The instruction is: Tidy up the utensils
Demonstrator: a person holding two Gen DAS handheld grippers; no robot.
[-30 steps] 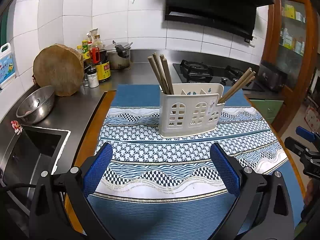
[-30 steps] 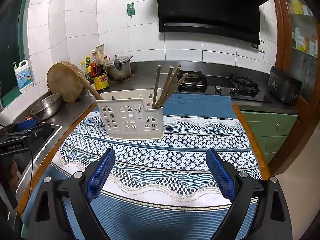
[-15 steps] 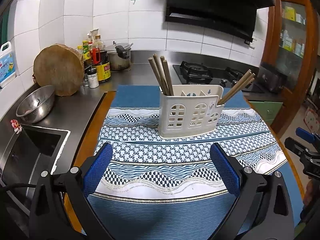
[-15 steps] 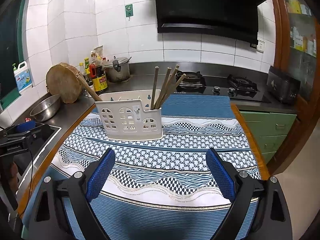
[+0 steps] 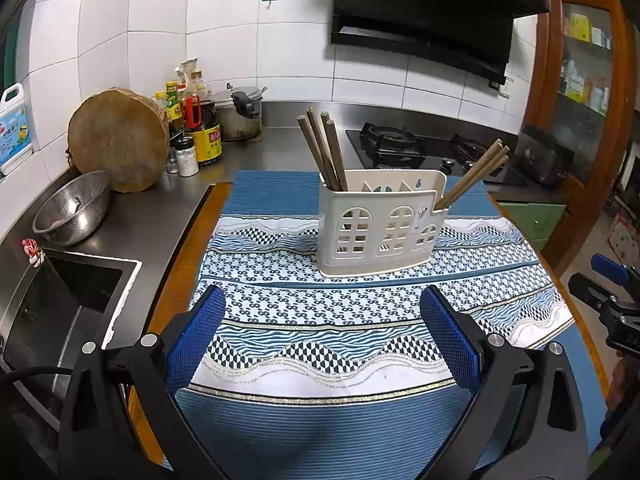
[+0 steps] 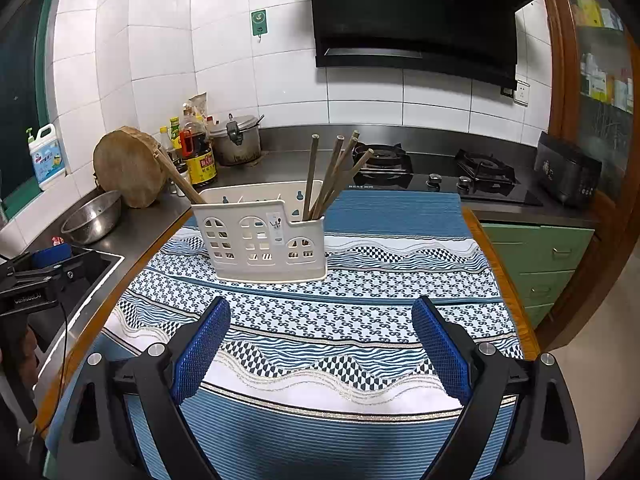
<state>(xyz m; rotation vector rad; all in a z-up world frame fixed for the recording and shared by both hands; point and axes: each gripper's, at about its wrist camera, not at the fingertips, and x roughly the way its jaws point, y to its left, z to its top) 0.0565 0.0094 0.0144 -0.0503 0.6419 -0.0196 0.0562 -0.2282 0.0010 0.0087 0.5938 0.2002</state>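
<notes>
- Both grippers hang spread and empty over the near edge of the patterned cloth (image 5: 320,312): the left gripper (image 5: 322,334) and right gripper (image 6: 320,344) look ready to reach in, I'd say.
- The white utensil holder (image 5: 380,226) stands upright mid-table, window-shaped cutouts in front.
- Brown chopsticks (image 5: 324,148) lean in its end compartments, split into two bunches.

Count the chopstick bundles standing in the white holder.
2 chopstick bundles: the left bundle stands in the holder at its left end, the right bundle leans out its right end. Sticks may hide others.
</notes>
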